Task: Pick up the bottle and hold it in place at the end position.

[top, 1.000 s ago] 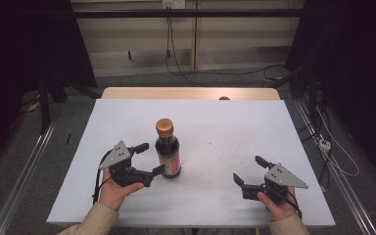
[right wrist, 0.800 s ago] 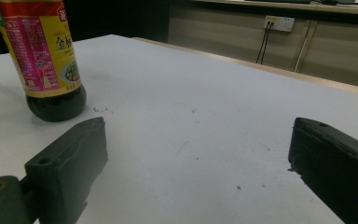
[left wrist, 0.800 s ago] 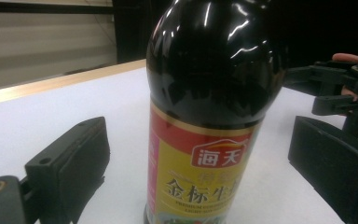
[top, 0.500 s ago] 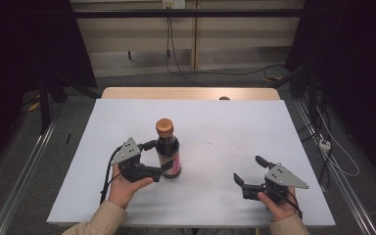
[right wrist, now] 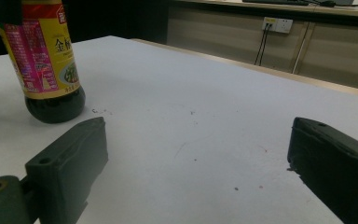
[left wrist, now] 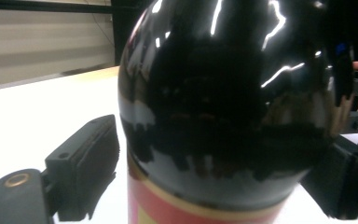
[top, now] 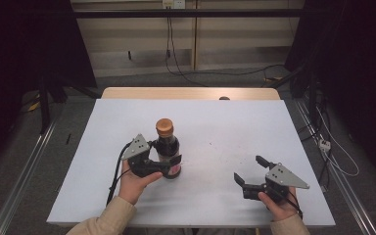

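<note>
A dark soy sauce bottle (top: 168, 149) with a brown cap and a red label stands upright on the white table (top: 235, 127), left of centre. My left gripper (top: 169, 157) is open with a jaw on either side of the bottle's lower body. In the left gripper view the bottle (left wrist: 223, 107) sits close between the jaws, with a thin gap at the left jaw. My right gripper (top: 248, 168) rests open near the front right, nothing between its jaws. In the right gripper view (right wrist: 196, 154) it points across the table, and the bottle (right wrist: 46, 60) stands at the far left.
A wooden strip (top: 191, 93) runs along the table's back edge, with a small dark object (top: 224, 98) on it. Cables (top: 323, 142) lie on the floor to the right. Bare white surface spreads between the two grippers.
My left gripper has moved forward and right, so its jaws now stand around the bottle. The bottle and the right gripper have stayed where they were.
</note>
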A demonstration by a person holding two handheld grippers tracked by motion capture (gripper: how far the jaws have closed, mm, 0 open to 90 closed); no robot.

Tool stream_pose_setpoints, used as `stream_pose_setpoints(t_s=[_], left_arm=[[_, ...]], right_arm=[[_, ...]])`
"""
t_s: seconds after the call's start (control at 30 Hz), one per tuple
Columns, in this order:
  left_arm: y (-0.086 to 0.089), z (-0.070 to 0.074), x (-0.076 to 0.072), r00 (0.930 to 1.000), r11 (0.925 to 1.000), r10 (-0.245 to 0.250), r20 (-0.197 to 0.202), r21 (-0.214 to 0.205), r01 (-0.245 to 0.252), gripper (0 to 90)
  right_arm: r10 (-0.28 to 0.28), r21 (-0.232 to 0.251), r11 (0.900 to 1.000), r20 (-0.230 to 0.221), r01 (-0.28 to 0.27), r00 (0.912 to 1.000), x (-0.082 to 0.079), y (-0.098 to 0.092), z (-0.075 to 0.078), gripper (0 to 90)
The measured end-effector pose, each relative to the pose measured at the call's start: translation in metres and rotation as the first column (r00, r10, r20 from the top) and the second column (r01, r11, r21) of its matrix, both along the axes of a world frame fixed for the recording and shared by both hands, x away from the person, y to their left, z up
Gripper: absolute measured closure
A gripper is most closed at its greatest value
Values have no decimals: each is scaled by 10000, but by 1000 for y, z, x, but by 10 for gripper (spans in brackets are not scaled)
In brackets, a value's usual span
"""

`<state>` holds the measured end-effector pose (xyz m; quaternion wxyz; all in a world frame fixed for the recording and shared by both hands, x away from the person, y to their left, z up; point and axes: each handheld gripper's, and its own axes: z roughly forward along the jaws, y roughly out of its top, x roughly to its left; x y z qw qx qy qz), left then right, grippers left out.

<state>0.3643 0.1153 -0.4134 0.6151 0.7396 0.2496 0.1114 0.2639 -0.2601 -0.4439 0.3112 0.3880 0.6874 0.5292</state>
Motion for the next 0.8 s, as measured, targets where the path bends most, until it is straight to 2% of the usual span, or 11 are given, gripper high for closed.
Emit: stream_pose_setpoints(t_s=[0.43, 0.8], left_arm=[[-6, 1, 1, 9997, 10000, 12, 246, 1, -12, 256], [-8, 4, 0, 9988, 9994, 10, 489, 353, -27, 281]], right_arm=[[-33, 13, 10000, 35, 33, 10000, 0, 0, 0, 47], [-31, -15, 10000, 59, 31, 10000, 0, 0, 1, 48]])
